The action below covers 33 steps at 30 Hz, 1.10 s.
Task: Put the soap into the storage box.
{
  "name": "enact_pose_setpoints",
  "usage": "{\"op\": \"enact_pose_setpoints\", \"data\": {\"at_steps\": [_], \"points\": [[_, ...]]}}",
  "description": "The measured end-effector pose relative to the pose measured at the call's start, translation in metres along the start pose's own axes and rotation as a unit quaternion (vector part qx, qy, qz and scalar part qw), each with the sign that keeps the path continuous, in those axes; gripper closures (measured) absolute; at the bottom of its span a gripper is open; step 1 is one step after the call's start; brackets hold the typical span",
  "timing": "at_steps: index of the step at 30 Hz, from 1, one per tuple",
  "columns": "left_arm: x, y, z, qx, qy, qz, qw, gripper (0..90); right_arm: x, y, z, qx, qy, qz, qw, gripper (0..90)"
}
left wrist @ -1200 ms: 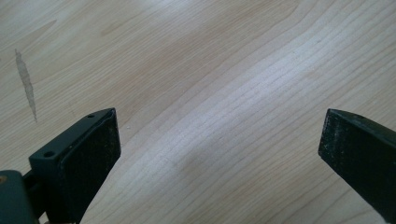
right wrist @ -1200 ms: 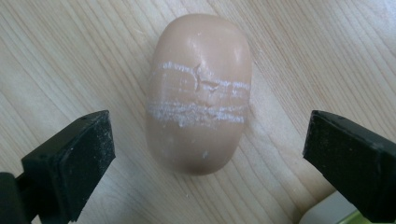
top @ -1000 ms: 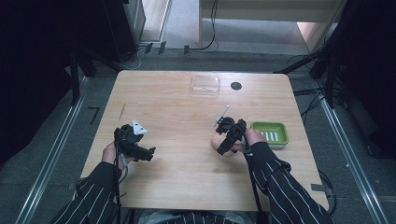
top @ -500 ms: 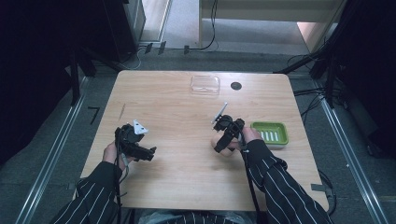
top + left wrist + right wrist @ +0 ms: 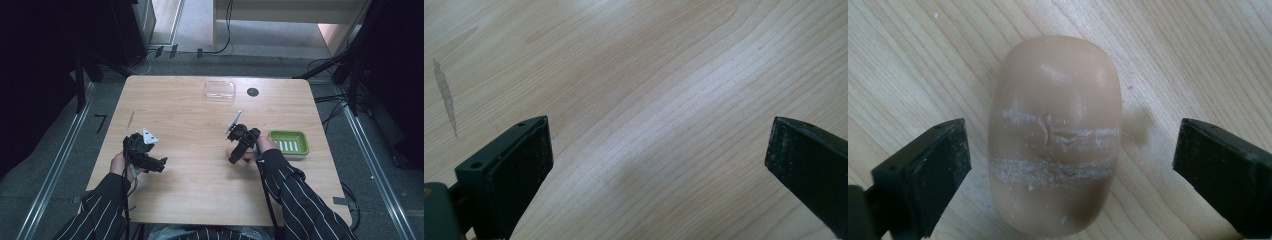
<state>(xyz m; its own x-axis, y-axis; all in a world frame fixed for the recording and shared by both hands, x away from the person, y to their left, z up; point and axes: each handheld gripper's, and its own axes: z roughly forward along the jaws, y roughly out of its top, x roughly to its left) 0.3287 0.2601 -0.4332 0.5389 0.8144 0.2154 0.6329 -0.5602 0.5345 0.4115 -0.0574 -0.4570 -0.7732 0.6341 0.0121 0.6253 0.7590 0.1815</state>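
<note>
**Soap bar between spread jaws on a pale wood table**

Directly ahead of the right gripper (image 5: 1070, 150), a smooth, rounded, peach-coloured soap bar (image 5: 1055, 135) lies flat on the wooden table (image 5: 1198, 60). Its waxy surface is scored by two rough whitish bands of scratches running across its middle. The matte black, blocky jaws stand spread on either side of the bar, each clear of it with bare wood showing in the gaps.

From the high view, the right gripper (image 5: 240, 145) is held in a hand with a pinstriped sleeve, and a green rectangular soap dish (image 5: 289, 142) with a ribbed floor sits just beside it on the outer side. Beyond the gripper, near the far edge, rests a clear, glossy plastic lid or tray (image 5: 219, 90) and a small dark round disc (image 5: 253, 92).

The left gripper (image 5: 659, 160) has its coarse-textured black jaws wide apart over bare, fine-grained light wood, with a thin grey streak (image 5: 445, 95) off to its left.
</note>
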Motion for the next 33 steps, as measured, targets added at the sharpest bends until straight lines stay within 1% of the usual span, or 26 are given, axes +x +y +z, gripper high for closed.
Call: {"op": "enact_pose_setpoints", "data": {"at_steps": [1, 4, 5, 6, 7, 8, 11, 15, 19, 22, 25, 26, 30, 32, 33], "points": [[0.0000, 0.0000, 0.0000, 0.000, 0.000, 0.000, 1.0000, 0.0, 0.0007, 0.0003, 0.0003, 0.001, -0.004, 0.001, 1.0000, 5.9], [-0.0004, 0.0001, -0.0003, -0.001, 0.000, 0.000, 1.0000, 0.0, 0.0016, 0.0005, 0.0009, 0.000, 0.000, 0.000, 1.0000, 6.2], [-0.0004, 0.0002, -0.0004, -0.001, 0.000, 0.000, 1.0000, 0.0, 0.0025, 0.0007, 0.0016, 0.002, -0.003, 0.000, 1.0000, 7.3], [-0.0003, 0.0002, -0.0004, -0.001, 0.000, 0.000, 1.0000, 0.0, 0.0030, 0.0007, 0.0023, -0.001, -0.007, -0.002, 1.0000, 10.0], [-0.0003, 0.0002, -0.0004, -0.001, 0.000, 0.000, 1.0000, 0.0, 0.0030, 0.0007, 0.0023, -0.001, -0.007, -0.002, 1.0000, 10.0], [-0.0003, 0.0002, -0.0003, -0.001, 0.000, 0.000, 1.0000, 0.0, 0.0031, 0.0004, 0.0027, 0.000, -0.009, -0.001, 1.0000, 14.1], [-0.0003, 0.0003, -0.0002, -0.001, 0.000, 0.000, 1.0000, 0.0, 0.0037, 0.0002, 0.0033, 0.002, -0.010, 0.000, 0.9999, 14.6], [-0.0006, 0.0004, 0.0000, -0.001, -0.001, 0.000, 1.0000, 0.0, 0.0052, 0.0013, 0.0035, 0.007, -0.014, -0.004, 0.9999, 17.1], [-0.0009, 0.0004, 0.0000, -0.001, 0.000, 0.000, 1.0000, 0.0, 0.0053, 0.0011, 0.0044, 0.006, -0.013, -0.001, 0.9999, 17.4], [-0.0010, 0.0004, 0.0000, -0.002, -0.001, 0.000, 1.0000, 0.0, 0.0058, 0.0012, 0.0075, 0.009, -0.013, -0.006, 0.9998, 18.8], [-0.0009, 0.0005, 0.0000, -0.002, -0.001, 0.000, 1.0000, 0.0, 0.0058, 0.0011, 0.0086, 0.008, -0.013, -0.006, 0.9999, 19.4], [-0.0010, 0.0005, -0.0001, -0.002, -0.001, 0.000, 1.0000, 0.0, 0.0064, 0.0012, 0.0087, 0.010, -0.012, -0.006, 0.9999, 22.4], [-0.0010, 0.0005, -0.0003, -0.002, -0.001, 0.000, 1.0000, 0.0, 0.0069, 0.0011, 0.0092, 0.009, -0.013, -0.005, 0.9999, 26.0], [-0.0009, 0.0005, -0.0006, -0.002, 0.000, 0.000, 1.0000, 0.0, 0.0076, 0.0011, 0.0070, 0.007, -0.010, -0.003, 0.9999, 32.7], [-0.0009, 0.0005, -0.0006, -0.002, 0.000, 0.000, 1.0000, 0.0, 0.0072, 0.0008, 0.0074, 0.004, -0.009, -0.001, 0.9999, 32.9]]}}
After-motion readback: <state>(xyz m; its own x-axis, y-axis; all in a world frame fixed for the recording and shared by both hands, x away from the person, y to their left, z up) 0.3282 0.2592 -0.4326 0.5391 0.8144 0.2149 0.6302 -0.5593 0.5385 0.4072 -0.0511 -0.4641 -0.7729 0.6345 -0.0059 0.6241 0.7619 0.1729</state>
